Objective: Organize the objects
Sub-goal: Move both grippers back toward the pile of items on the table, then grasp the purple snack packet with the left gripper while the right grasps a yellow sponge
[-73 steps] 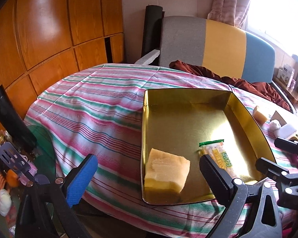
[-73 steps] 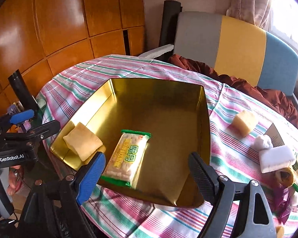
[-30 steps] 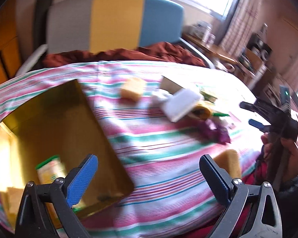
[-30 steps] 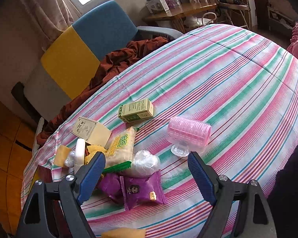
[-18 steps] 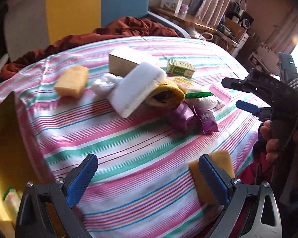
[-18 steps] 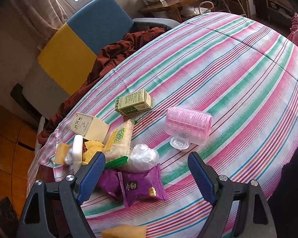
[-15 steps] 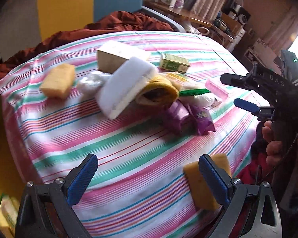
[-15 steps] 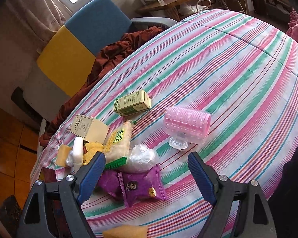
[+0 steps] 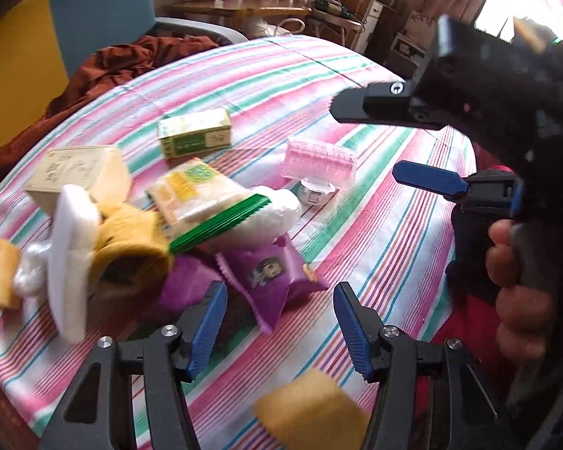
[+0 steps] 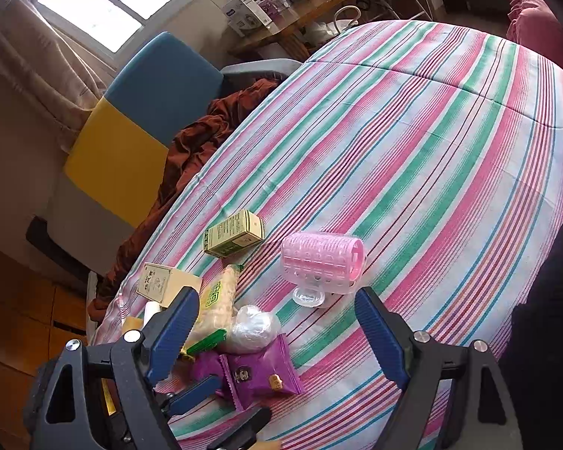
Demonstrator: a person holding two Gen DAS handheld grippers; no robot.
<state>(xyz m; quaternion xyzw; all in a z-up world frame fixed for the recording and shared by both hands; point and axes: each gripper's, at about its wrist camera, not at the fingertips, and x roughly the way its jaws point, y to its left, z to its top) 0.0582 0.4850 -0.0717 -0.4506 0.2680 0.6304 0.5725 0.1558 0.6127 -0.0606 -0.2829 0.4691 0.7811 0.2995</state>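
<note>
On the striped table (image 10: 450,142), near its edge on my side, I see the clutter heaped together: purple packet (image 9: 270,273), cracker pack (image 9: 202,198), white sponge (image 9: 71,258), tan box (image 9: 79,172) and green box (image 9: 195,133). A pink roller (image 10: 322,262) lies just beside the heap, towards the table's middle. One yellow sponge (image 9: 311,412) sits at the table's edge, below my left gripper (image 9: 277,322).

Left gripper: jaws have just been closing and now stand partly spread over the purple packet's near end, pads pressing on nothing.

Right gripper (image 10: 277,326): jaws spread wide, holding nothing, with the roller and the heap ahead of them. In the left view it hovers above the table's right edge, a hand (image 9: 518,273) on its grip.
</note>
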